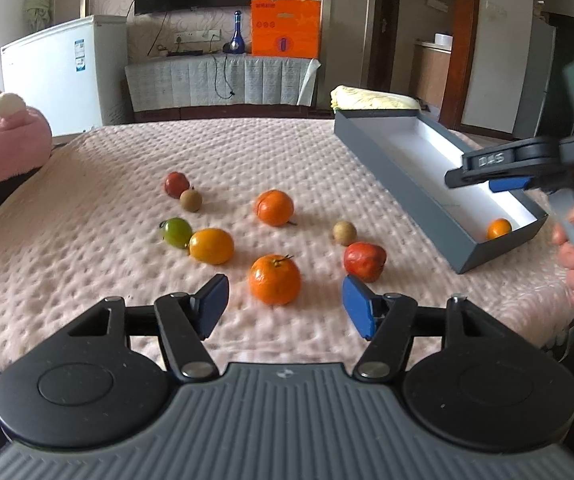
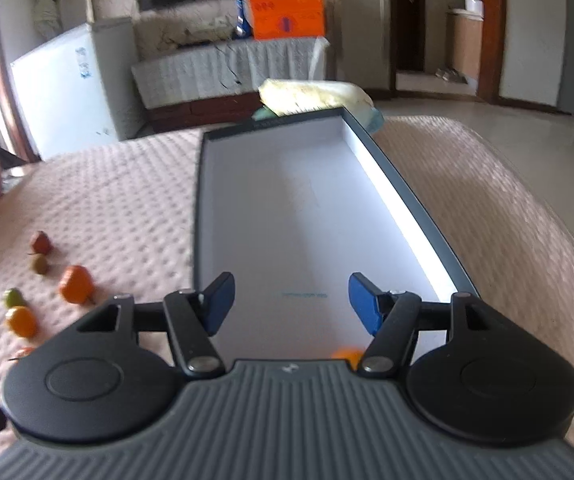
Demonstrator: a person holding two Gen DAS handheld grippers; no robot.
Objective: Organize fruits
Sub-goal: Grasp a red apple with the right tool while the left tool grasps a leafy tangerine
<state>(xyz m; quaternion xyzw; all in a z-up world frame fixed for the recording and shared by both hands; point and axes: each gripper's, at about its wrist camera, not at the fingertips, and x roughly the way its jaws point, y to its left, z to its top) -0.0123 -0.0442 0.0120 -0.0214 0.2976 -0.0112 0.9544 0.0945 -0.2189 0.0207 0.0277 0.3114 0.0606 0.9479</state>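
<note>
**Asker:** Where do your two grippers stand just now?

**Me:** My left gripper (image 1: 286, 306) hangs low over the pink quilted blanket (image 1: 107, 200), its blue pads spread apart with nothing pressed between them. A tangerine (image 1: 274, 279) sits in the gap just beyond the tips, touching neither pad. My right gripper (image 2: 291, 302) is over the near end of the grey box (image 2: 403, 188), jaws wide and holding nothing.

**Asker:** And the fruit?

**Me:** One small orange fruit (image 1: 499, 228) lies inside the box, in its near corner; from the right wrist view only a sliver of it shows under the right finger. The rest lie loose on the blanket to the left of the box. A red fruit (image 1: 364, 261) is just right of the tangerine, with a small brown fruit (image 1: 344, 233) a little farther back. Another tangerine (image 1: 274, 207) sits farther off in the middle. To the left, a yellow-orange fruit (image 1: 211, 245) touches a green one (image 1: 175, 232). Beyond those, a dark red fruit (image 1: 176, 184) sits against a second small brown one (image 1: 190, 200).

**Asker:** Is the box otherwise filled?

**Me:** Its white floor shows bare from the near end to the far wall.
</note>
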